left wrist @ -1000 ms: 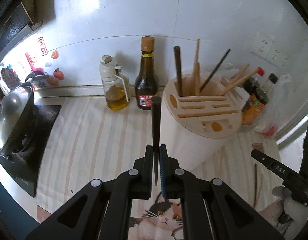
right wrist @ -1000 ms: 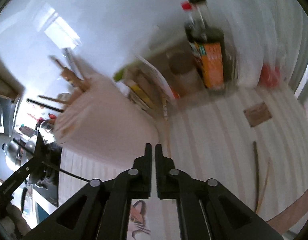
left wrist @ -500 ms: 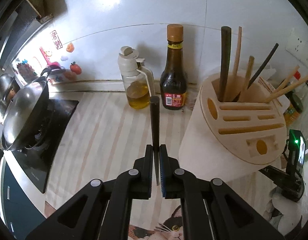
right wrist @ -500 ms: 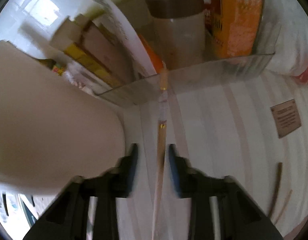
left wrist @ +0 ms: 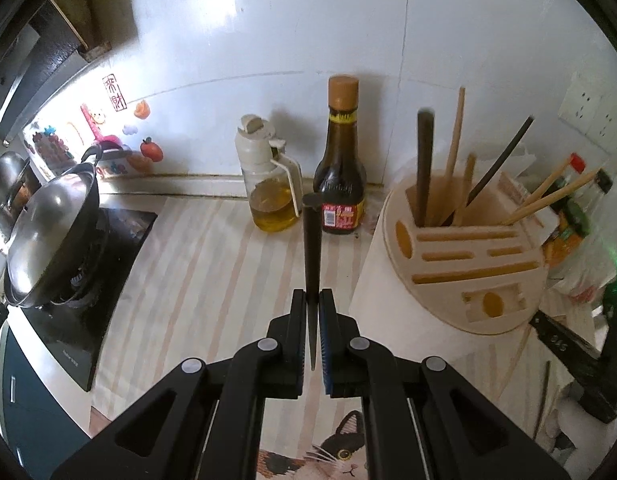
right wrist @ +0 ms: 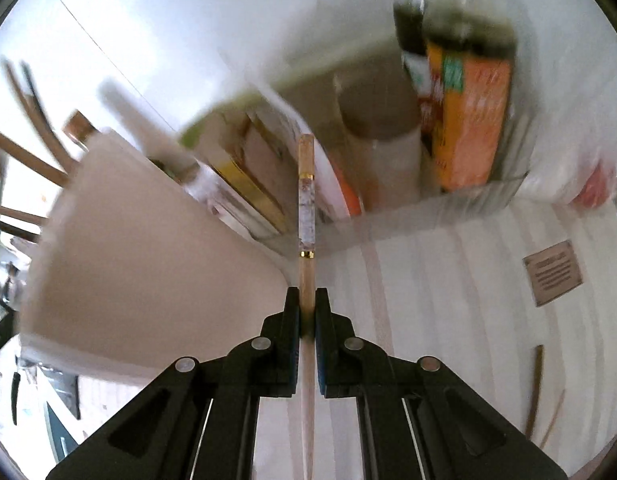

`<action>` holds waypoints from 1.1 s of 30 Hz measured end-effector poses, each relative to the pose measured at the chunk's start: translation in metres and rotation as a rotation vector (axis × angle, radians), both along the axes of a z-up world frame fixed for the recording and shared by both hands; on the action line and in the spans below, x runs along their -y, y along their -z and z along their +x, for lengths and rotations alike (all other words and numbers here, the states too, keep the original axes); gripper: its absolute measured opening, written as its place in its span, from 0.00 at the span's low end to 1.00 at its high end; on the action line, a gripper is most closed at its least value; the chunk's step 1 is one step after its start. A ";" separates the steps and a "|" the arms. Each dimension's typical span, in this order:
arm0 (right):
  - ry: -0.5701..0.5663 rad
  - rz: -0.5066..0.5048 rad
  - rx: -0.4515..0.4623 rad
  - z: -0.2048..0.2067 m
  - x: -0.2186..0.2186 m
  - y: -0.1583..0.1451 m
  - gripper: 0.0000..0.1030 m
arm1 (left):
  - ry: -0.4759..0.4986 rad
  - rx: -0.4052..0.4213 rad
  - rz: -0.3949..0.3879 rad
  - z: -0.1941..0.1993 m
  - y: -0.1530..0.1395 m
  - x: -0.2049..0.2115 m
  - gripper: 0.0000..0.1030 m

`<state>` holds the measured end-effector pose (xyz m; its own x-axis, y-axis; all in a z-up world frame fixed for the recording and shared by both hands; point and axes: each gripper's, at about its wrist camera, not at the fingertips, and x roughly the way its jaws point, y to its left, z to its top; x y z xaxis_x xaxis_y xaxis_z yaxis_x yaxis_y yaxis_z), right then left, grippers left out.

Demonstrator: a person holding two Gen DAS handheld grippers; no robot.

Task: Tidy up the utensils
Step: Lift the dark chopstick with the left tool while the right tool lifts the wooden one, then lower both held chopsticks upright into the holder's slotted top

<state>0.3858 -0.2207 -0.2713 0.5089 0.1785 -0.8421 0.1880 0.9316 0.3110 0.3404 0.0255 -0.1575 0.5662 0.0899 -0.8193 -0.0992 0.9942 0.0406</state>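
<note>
My left gripper is shut on a dark chopstick that points forward above the striped counter. The beige utensil holder stands to its right with several chopsticks upright in its back slot. My right gripper is shut on a light wooden chopstick with gold bands, lifted off the counter just right of the holder's side. Two more chopsticks lie on the counter at the right.
An oil jar and a soy sauce bottle stand by the back wall. A wok sits on the stove at the left. A clear tray with bottles and boxes stands behind the holder. A tag lies on the counter.
My right gripper opened around the light chopstick on the counter, closed on it and lifted it. My left gripper moved left and closer to the holder, still holding the dark chopstick.
</note>
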 end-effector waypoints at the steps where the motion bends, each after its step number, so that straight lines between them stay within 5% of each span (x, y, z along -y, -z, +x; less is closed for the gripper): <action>1: 0.001 0.002 0.019 -0.004 0.001 -0.008 0.06 | 0.002 0.007 -0.007 -0.002 -0.004 0.000 0.04; 10: -0.008 0.009 0.270 -0.022 0.001 -0.121 0.06 | 0.023 0.100 -0.051 -0.015 -0.063 -0.013 0.04; 18: -0.035 -0.039 0.412 0.005 -0.030 -0.201 0.06 | 0.039 0.193 -0.056 -0.016 -0.118 -0.020 0.04; 25: -0.048 -0.082 0.484 0.031 -0.053 -0.243 0.06 | 0.056 0.250 -0.047 -0.001 -0.151 -0.019 0.04; 33: -0.011 -0.085 0.546 0.060 -0.059 -0.259 0.06 | 0.095 0.282 -0.043 0.027 -0.173 -0.003 0.04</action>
